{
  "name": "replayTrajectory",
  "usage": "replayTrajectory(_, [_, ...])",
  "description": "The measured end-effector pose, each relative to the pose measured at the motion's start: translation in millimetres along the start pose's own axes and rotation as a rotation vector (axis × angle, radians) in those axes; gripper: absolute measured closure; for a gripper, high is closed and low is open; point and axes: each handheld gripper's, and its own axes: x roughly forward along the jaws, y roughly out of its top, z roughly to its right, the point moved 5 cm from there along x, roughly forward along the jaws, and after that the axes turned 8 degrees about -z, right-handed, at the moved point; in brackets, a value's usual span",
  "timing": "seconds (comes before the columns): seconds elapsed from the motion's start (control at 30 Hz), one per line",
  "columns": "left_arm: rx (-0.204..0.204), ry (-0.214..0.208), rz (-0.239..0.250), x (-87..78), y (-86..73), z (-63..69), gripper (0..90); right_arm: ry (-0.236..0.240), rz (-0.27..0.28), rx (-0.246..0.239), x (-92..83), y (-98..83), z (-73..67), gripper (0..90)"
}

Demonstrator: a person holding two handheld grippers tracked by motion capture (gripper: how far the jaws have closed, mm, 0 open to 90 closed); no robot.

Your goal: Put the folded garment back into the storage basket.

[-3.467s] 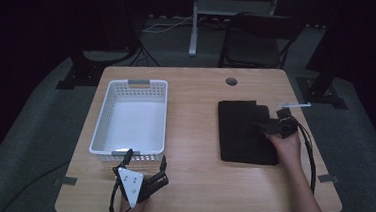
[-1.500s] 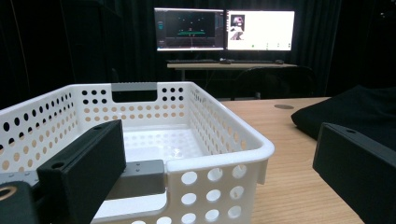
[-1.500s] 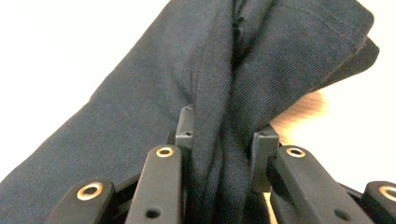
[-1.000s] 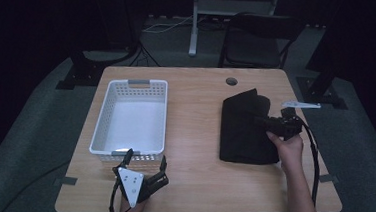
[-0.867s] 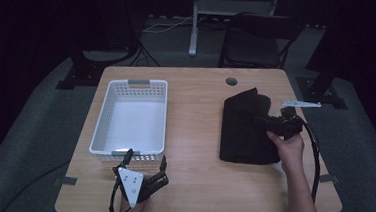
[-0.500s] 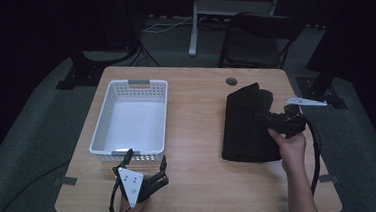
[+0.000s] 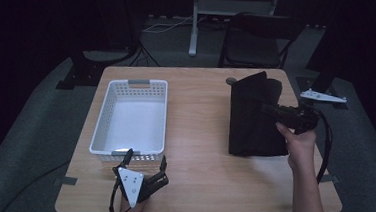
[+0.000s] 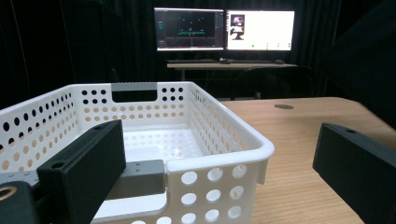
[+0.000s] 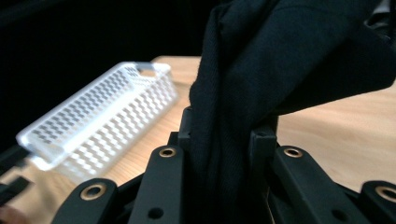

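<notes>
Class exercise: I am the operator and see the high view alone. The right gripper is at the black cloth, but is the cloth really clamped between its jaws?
Observer: Yes. In the right gripper view the right gripper pinches a bunched fold of the black cloth.
Operator: And the left gripper's jaws?
Observer: The left gripper stands open, nothing between its jaws.
Operator: What does it face?
Observer: The near end of the white basket.

The right gripper, jaws clamped on the black cloth, now sits higher than in the earlier frames. The cloth's right edge, formerly flat on the table, is raised and folded leftward, so the cloth appears narrower and partly upright.
</notes>
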Motion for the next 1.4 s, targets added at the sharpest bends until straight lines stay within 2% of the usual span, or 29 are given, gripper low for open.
replayTrajectory(0.2, [-0.001, -0.001, -0.001, -0.1, 0.0, 0.0, 3.7, 0.033, 0.053, -0.019, -14.2, 16.6, -13.6, 73.9])
replayTrajectory(0.33, [0.001, -0.001, -0.002, 0.0, 0.0, -0.1, 3.7, 0.038, 0.051, -0.024, -14.4, 18.9, -16.6, 73.9])
replayTrajectory(0.77, [0.001, 0.0, -0.001, 0.0, 0.0, -0.1, 3.7, 0.041, 0.043, -0.02, -6.7, 19.9, -19.1, 73.9])
replayTrajectory(1.17, [0.0, 0.0, -0.001, 0.1, 0.1, 0.0, 3.7, 0.08, 0.053, -0.017, 8.6, 24.8, -31.1, 73.8])
replayTrajectory(1.4, [-0.001, 0.0, 0.0, 0.1, 0.1, 0.0, 3.7, 0.077, 0.052, -0.026, 20.3, 30.0, -41.1, 73.9])
